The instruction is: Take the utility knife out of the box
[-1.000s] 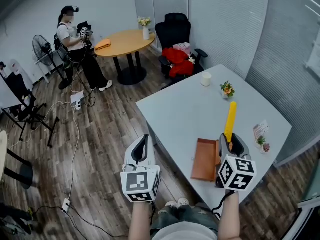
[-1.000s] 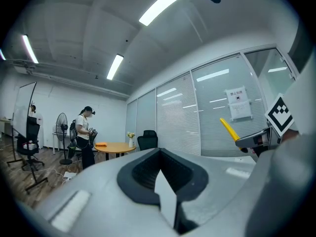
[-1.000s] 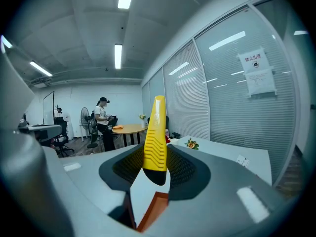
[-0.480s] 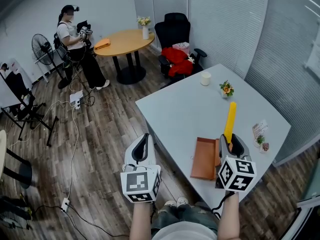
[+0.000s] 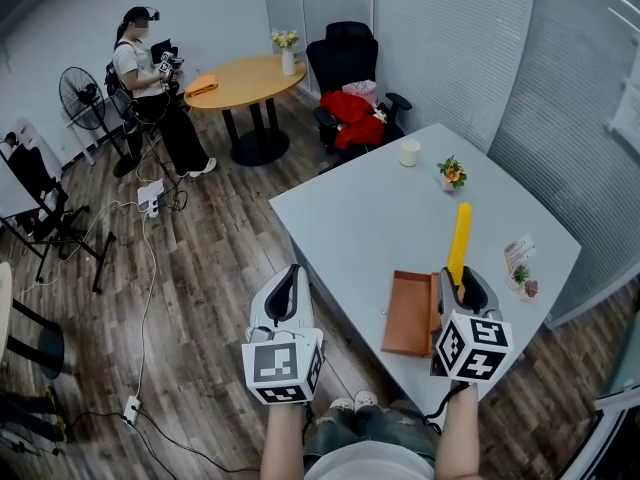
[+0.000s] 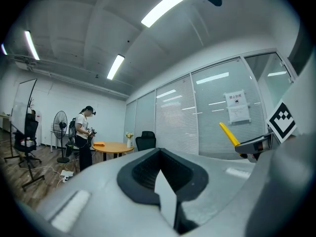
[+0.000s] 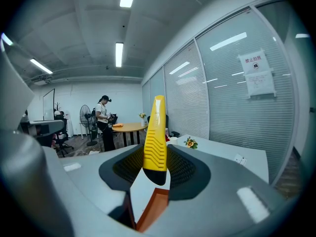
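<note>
A long yellow utility knife (image 5: 460, 240) sticks forward out of my right gripper (image 5: 462, 282), which is shut on its black-tipped rear end. It hangs over the near right part of the white table (image 5: 350, 218), clear of the surface. An open brown box (image 5: 410, 316) lies flat on the table just left of and below that gripper. In the right gripper view the knife (image 7: 156, 137) stands between the pads, with the box (image 7: 152, 211) showing under them. My left gripper (image 5: 287, 288) is shut and empty, held over the wooden floor left of the table's edge.
On the table's far side stand a white cup (image 5: 408, 152) and a small flower pot (image 5: 452, 174); a card and a tiny plant (image 5: 520, 266) sit at the right edge. Beyond are a black chair (image 5: 350, 78), a round wooden table (image 5: 245, 80), a standing person (image 5: 150, 78), a fan (image 5: 80, 98) and floor cables.
</note>
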`<state>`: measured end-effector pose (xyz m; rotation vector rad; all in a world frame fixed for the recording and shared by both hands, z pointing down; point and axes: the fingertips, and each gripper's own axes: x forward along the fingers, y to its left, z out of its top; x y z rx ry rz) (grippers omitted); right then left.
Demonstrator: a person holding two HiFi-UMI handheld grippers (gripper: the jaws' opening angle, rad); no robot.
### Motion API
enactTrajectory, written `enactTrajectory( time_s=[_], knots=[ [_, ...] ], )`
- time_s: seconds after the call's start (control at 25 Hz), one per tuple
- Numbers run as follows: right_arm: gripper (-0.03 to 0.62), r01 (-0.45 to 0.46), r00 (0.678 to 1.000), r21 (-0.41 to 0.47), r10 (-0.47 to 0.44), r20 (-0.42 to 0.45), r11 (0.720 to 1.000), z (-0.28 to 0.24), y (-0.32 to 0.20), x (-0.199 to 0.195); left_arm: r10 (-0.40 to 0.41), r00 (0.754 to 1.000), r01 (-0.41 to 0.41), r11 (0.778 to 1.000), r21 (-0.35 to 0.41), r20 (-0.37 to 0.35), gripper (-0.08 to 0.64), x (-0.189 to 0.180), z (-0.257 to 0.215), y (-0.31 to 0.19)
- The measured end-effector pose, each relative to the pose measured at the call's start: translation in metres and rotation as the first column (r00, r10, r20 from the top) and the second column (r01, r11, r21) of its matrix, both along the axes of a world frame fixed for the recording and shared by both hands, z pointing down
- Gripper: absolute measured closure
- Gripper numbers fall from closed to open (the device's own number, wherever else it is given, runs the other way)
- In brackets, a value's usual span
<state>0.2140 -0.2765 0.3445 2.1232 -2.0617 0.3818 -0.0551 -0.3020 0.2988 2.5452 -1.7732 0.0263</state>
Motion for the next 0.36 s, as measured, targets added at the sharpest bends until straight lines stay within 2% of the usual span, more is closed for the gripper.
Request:
enactTrajectory(
  time_s=[0.36],
  knots=[
    [0.414,-0.003,1.000,-0.009,0.003,-0.006,1.000,0.0044,0.0007,-0.0004,0.018,1.000,-0.018,1.000,-0.004,0.005,0.558,0.0031,0.0034,-0.0010]
  ],
)
